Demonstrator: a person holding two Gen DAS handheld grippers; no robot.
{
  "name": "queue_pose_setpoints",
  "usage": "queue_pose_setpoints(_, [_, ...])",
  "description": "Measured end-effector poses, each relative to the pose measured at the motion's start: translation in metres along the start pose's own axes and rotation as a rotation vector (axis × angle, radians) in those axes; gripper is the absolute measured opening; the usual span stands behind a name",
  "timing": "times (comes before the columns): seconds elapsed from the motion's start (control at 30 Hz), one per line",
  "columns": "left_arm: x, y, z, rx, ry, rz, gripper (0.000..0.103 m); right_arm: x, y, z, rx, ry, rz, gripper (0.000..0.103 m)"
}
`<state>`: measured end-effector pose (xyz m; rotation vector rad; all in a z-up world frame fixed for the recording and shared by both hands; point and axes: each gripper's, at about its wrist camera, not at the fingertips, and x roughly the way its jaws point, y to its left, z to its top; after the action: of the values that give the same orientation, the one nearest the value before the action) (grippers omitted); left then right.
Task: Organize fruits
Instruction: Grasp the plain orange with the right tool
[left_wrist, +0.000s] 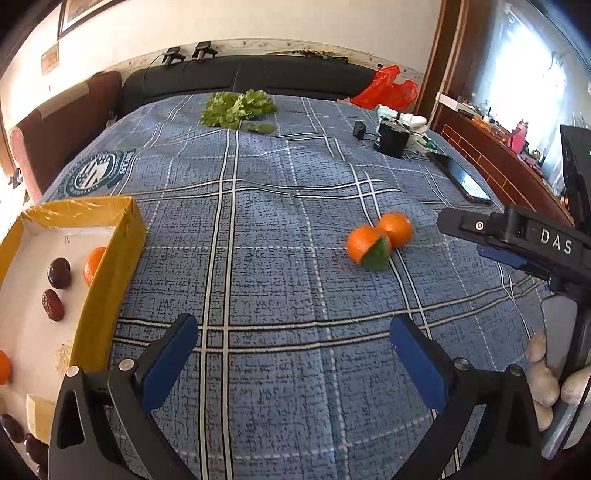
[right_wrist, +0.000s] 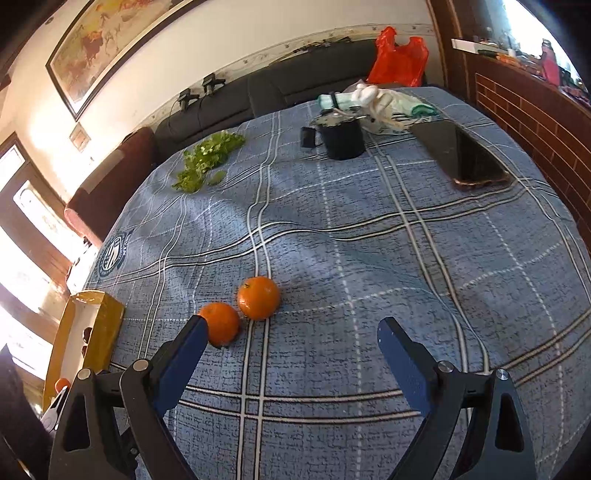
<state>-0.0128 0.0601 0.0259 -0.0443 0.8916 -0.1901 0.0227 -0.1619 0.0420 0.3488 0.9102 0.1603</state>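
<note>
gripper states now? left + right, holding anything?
Left gripper: open, holding nothing, over bare tablecloth.
Right gripper: open, holding nothing; the near orange sits by its left fingertip, not between the jaws.

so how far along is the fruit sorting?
Partly done: the box already holds an orange and several dark dates. Nothing is in hand; the left hand-held gripper and right hand-held gripper are both open and empty. Left: two oranges on the cloth, side by side, the nearer one beside the right gripper's finger.
</note>
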Motion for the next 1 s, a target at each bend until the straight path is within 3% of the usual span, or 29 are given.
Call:
queue_pose_setpoints(0.1, [0.007,0.008,0.000,-0.032,0.009,-0.021,0.103,0.011,0.009,0.006,-0.024,0.021,-0.010,0.095])
queue_pose_setpoints(0.27, [0.019,0.022,0.000,-0.093,0.047,-0.028,0.103,0.032,0.025,0.017,-0.045,0.077,-0.010,0.082])
queue_pose_setpoints(0.4, [0.023,0.030,0.000,-0.127,0.061,-0.023,0.103,0.050,0.037,0.023,-0.067,0.111,-0.077,0.073])
queue_pose_setpoints(0.5, [0.025,0.032,0.001,-0.125,0.061,-0.008,0.103,0.061,0.041,0.024,-0.068,0.141,-0.111,0.062])
queue_pose_setpoints(0.6, [0.026,0.031,0.001,-0.115,0.062,-0.001,0.103,0.066,0.043,0.023,-0.072,0.151,-0.136,0.038])
queue_pose_setpoints(0.8, [0.028,0.027,0.002,-0.097,0.070,0.022,0.103,0.043,0.028,0.016,-0.024,0.111,-0.104,0.038])
queue_pose_setpoints(1.0, [0.035,0.014,0.001,-0.021,0.104,0.109,0.103,0.005,0.003,-0.008,0.000,0.042,-0.083,0.038])
